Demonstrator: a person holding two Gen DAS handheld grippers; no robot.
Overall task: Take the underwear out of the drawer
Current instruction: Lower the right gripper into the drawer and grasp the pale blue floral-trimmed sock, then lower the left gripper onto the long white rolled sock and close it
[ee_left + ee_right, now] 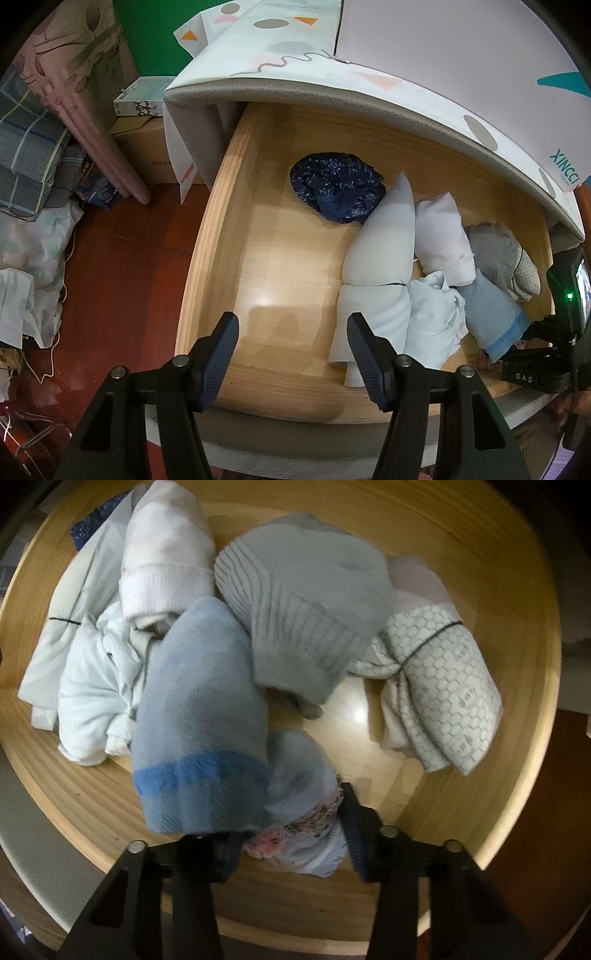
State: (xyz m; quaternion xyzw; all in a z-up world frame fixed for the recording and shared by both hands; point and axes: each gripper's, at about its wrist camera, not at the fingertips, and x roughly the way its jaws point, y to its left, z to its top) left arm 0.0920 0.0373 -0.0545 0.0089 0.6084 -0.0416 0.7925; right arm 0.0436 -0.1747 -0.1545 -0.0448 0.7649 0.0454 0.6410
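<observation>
The right gripper (291, 834) is clamped on a soft, light blue rolled underwear (199, 716) near the drawer (92, 805) front; bunched fabric holds best. Left gripper (291, 354) hovers, jaws apart.

The drawer (221, 206) floor lies bare on its left half; rolled garments (424, 266) crowd the right, mattress (369, 96) overhanging behind.

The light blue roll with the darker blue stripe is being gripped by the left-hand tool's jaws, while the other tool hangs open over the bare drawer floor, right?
Not quite: the tools are swapped. The right wrist view shows the right gripper closed on the light blue roll. The left wrist view shows the left gripper open over the bare floor of the drawer.
</observation>
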